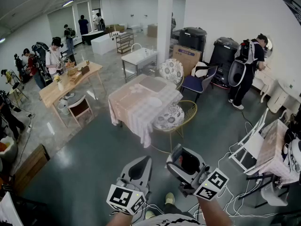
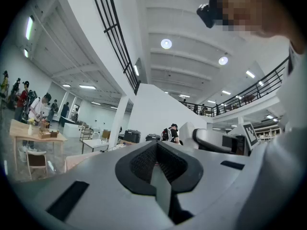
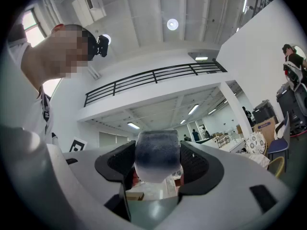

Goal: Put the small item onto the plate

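Note:
My right gripper (image 1: 187, 161) is held low at the front of the head view, shut on the small item (image 3: 157, 152), a rounded grey-and-dark lump wedged between both pads (image 3: 196, 164). It shows there as a dark mass (image 1: 190, 163). Beside it, my left gripper (image 1: 140, 166) is shut with nothing in it, and its pads meet in the left gripper view (image 2: 156, 159). Both grippers are well short of the cloth-covered table (image 1: 129, 109) in the middle of the room. A white plate (image 1: 154, 101) lies on that table near its right side.
A patterned round chair (image 1: 170, 117) stands against the table's near right corner and another (image 1: 171, 70) at the far side. Cables (image 1: 244, 192) trail over the floor at right. A white pillar (image 1: 164, 22) rises behind, a wooden table (image 1: 66, 84) with people is at left.

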The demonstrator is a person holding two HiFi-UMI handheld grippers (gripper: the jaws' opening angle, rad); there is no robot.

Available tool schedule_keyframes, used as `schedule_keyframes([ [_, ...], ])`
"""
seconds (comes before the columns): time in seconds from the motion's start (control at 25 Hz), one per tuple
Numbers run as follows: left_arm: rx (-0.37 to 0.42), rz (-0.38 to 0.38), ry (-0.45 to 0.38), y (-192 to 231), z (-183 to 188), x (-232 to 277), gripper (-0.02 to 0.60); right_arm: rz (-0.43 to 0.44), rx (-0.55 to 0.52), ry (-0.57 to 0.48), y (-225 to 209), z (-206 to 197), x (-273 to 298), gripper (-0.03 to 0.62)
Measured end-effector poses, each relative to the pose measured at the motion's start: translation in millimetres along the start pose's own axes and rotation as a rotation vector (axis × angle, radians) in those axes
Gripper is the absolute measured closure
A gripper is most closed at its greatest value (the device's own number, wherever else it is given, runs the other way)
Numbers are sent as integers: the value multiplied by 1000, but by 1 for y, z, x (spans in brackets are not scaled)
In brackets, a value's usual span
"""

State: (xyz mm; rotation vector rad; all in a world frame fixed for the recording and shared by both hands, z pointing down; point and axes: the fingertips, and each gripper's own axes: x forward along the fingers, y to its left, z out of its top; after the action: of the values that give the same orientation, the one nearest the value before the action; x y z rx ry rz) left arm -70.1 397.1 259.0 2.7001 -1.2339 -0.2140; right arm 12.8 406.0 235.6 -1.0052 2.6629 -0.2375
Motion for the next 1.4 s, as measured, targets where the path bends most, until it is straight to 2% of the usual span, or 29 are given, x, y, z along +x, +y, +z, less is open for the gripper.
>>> schedule_keyframes([
  [0.32,-15,-1,13,0,-7,2,577,3,19,3,-3,-1,-2,309],
  [0.64,-10,14,9,11,-9,-12,577,18,81,-45,2,3,0,309],
  [0.92,-9,-3,11,16,-10,-16,577,7,105,-61,2,1,3,309],
  [1.2,-9,-10,7,33,-6,6,577,5,112,-62,-17,-1,20,309],
  [1.4,-1,4,19,54,-12,44,577,13,126,-62,-60,-4,41,309],
])
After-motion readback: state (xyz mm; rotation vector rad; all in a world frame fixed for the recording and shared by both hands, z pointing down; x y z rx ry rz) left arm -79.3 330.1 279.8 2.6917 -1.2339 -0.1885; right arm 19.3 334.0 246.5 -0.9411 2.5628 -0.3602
